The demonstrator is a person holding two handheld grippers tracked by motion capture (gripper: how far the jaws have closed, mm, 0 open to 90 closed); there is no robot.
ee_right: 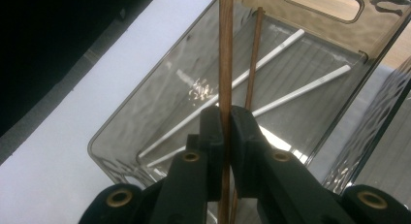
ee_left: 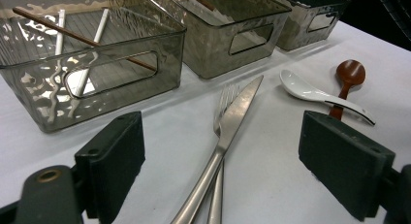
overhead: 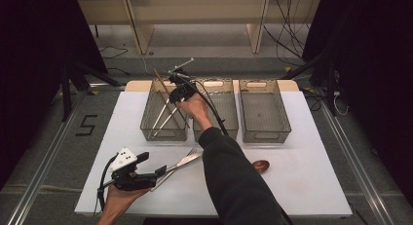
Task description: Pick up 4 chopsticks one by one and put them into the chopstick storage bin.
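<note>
White counter (overhead: 302, 186) carries three smoky clear bins. Left bin (ee_right: 121, 136) holds two white chopsticks (ee_right: 310, 86) and one brown chopstick (ee_right: 254, 59) on its floor. Right gripper (ee_right: 226, 122) hangs over that bin, jaws pressed onto a second brown chopstick (ee_right: 224, 49), which runs straight up between the pads and out past them. Left gripper (ee_left: 220, 156) sits low near the counter's front, jaws spread; knife (ee_left: 232, 122) and fork (ee_left: 224, 100) lie between them, untouched.
</note>
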